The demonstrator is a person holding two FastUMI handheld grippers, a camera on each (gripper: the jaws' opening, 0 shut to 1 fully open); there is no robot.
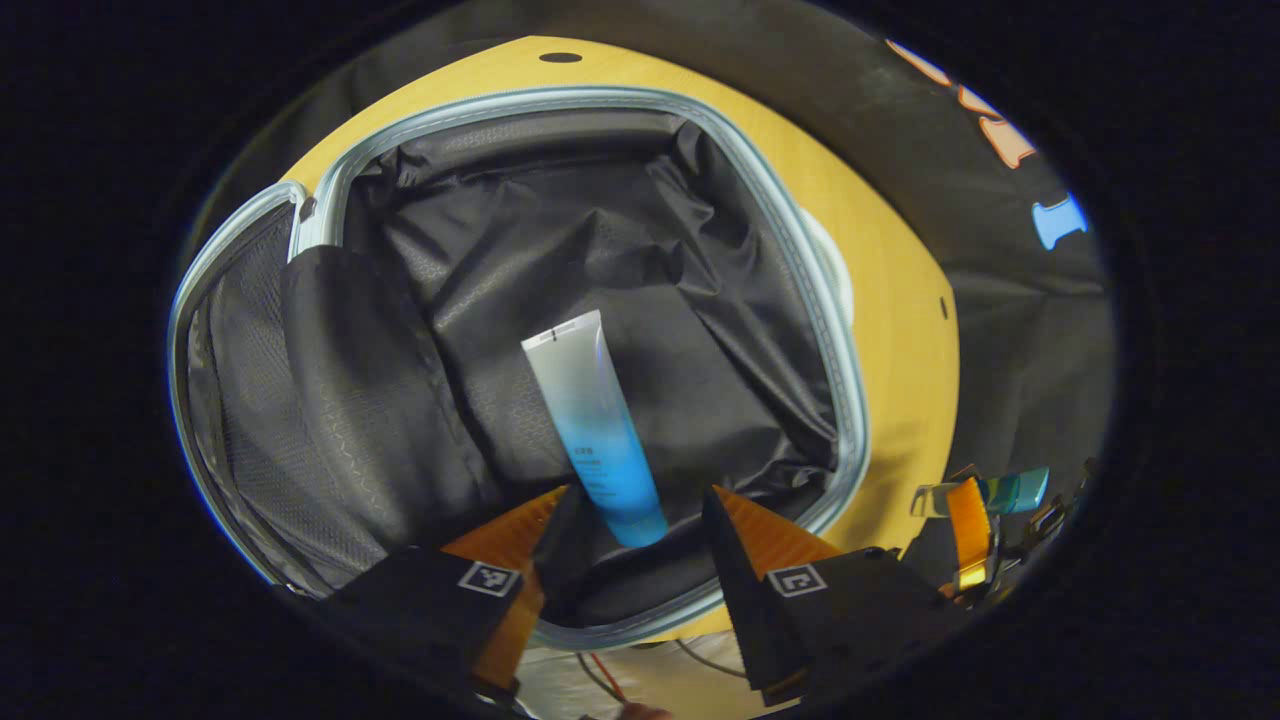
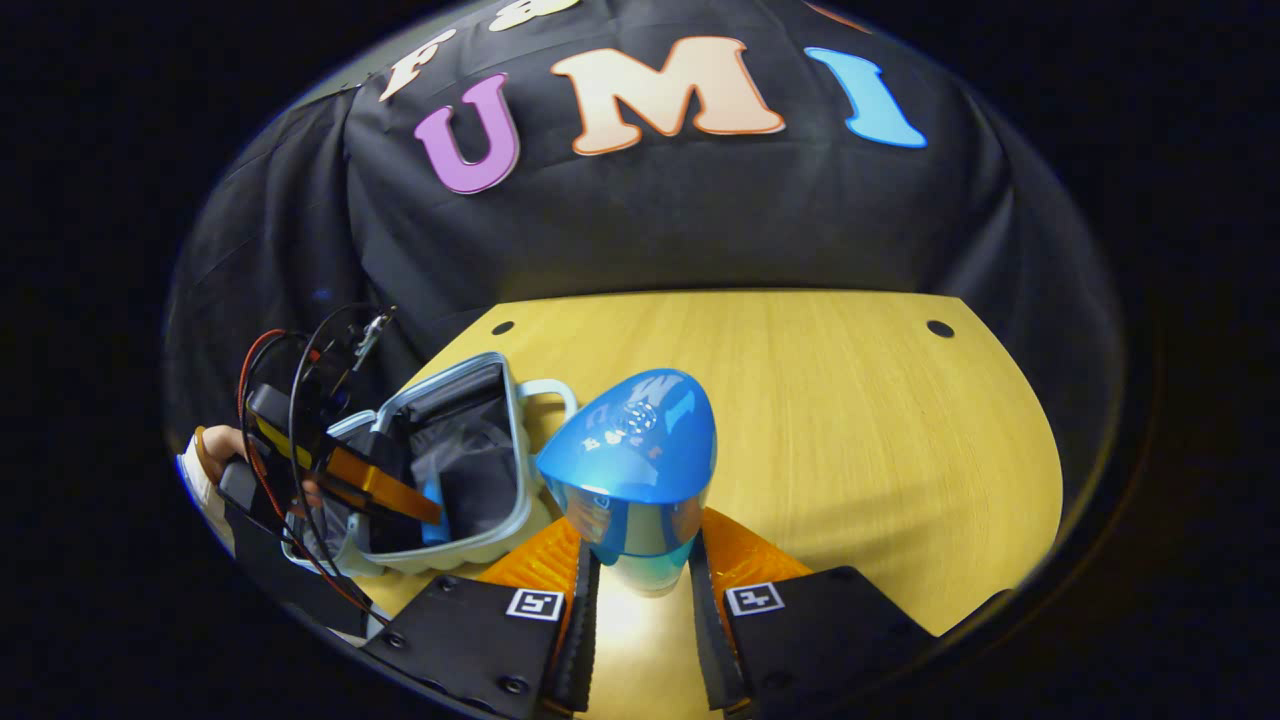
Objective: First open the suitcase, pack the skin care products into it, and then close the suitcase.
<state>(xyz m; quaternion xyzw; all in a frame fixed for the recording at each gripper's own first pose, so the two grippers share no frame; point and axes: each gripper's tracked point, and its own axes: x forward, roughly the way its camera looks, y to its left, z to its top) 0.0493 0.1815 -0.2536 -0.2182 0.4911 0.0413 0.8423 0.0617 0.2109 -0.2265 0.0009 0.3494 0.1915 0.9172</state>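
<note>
Suitcase (image 1: 330,200) open on the wood table (image 1: 900,330), black lining exposed, lid half at 9 o'clock in left gripper view. Blue/white tube (image 1: 598,430) lies inside the main compartment on the lining, cap end toward 6 o'clock, crimped end toward 12. Left gripper (image 1: 635,510) above the case, fingers spread wide either side of the tube's cap end, not touching it afaict.

Right gripper view: right gripper (image 2: 637,560) pinching a blue-capped bottle (image 2: 633,460), both fingers pressed on its lower clear part, cap pointing to 12 o'clock, held over the table. Suitcase sits at 9 o'clock of the bottle, near it, tube partly visible inside. Left gripper + a hand (image 2: 215,455) holding it at 9 o'clock, over the case.
</note>
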